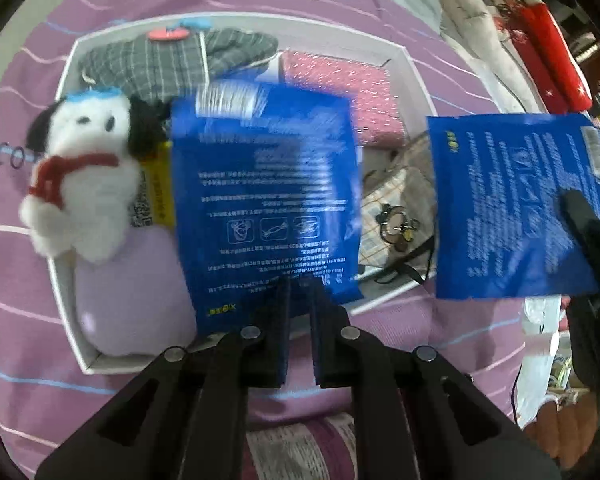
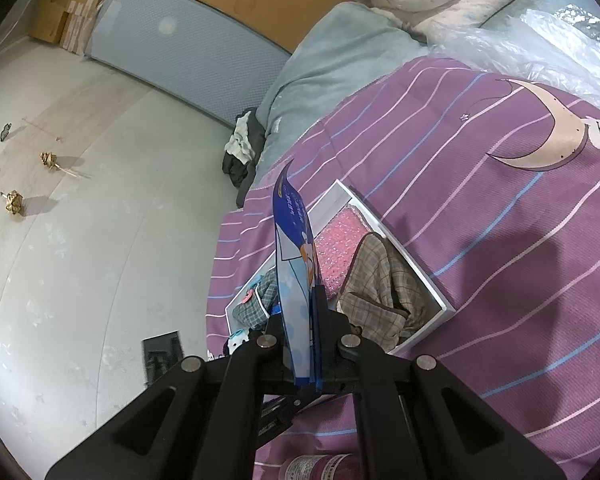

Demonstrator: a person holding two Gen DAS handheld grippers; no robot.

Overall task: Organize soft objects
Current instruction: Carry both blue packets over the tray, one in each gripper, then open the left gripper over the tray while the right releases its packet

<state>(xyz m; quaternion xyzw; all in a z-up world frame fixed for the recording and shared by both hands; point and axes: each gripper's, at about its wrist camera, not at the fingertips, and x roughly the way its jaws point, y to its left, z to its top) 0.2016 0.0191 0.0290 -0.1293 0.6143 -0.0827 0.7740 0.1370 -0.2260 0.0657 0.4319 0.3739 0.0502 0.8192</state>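
Writing first: the flat blue foil packet with white printed text point(image 1: 266, 196) in the left wrist view has rows of small white characters and three little pictograms, but it's upside down and blurred, so I can't read any of it; a small yellow-green logo sits near its near-left corner. The second flat blue foil packet point(image 1: 516, 204), off to the right, has the same kind of white print, also unreadable. On the purple striped bedspread with a crescent moon drawing point(image 2: 500, 208) I can make out "TO" beside the moon at the right edge, nothing more. Now the claws: the left claw point(image 1: 300, 300) is pressed together, pinching the near edge of the first packet, which hangs over the shallow white cardboard box point(image 1: 66, 288) on the bed. The right claw point(image 2: 310, 320) is pinched tight on the second packet point(image 2: 296, 280), seen edge-on and standing up between its fingers, above the box's near side. Inside the box: a white plush dog with black ears and a red scarf point(image 1: 84, 176) at the left, a grey checked fabric pouch point(image 1: 172, 64) at the far side, and a pink sparkly pouch point(image 1: 340, 92) far right.
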